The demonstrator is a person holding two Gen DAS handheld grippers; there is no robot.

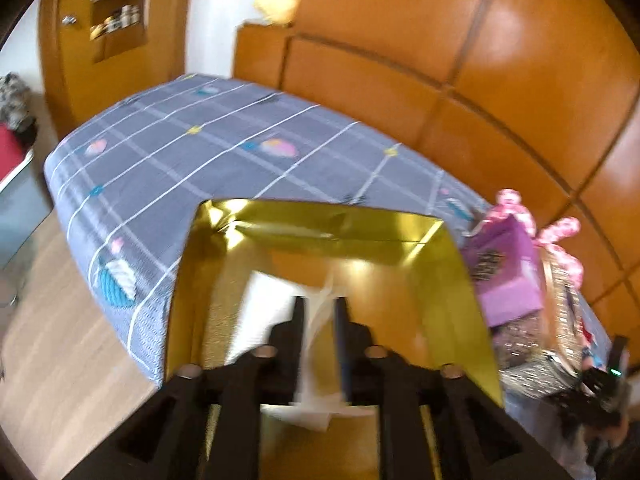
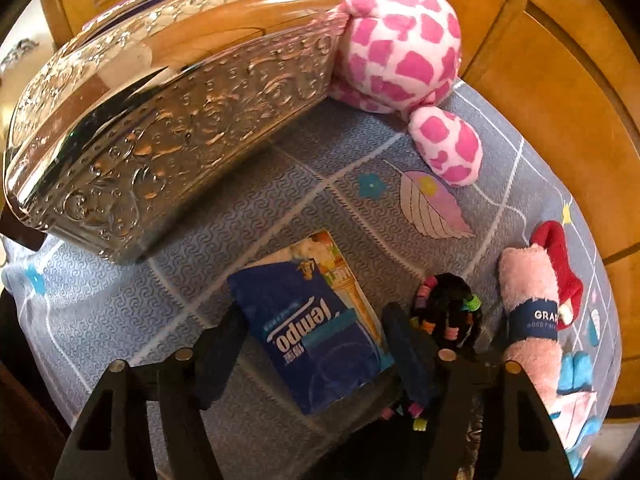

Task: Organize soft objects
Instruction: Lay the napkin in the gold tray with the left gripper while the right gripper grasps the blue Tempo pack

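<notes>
My left gripper (image 1: 319, 312) is shut on a thin white sheet (image 1: 316, 344), held over the open gold box (image 1: 452, 280) on the bed. My right gripper (image 2: 316, 320) is open, its fingers either side of a blue Tempo tissue pack (image 2: 316, 336) lying on the grey bedsheet (image 2: 280, 200). A pink-and-white spotted plush (image 2: 404, 44) lies at the back, against the embossed silver box (image 2: 168, 120). A rolled pink towel (image 2: 528, 320) with a blue band lies right, beside a red item (image 2: 560, 252). A black beaded hair tie (image 2: 448, 308) sits by my right finger.
A purple box (image 1: 504, 272) stands right of the gold box, with the pink plush (image 1: 560, 232) behind it. Orange wooden headboard panels (image 1: 480, 60) run behind the bed. Wooden floor (image 1: 48, 320) lies left. A yellow plush (image 1: 280, 0) sits on a far ledge.
</notes>
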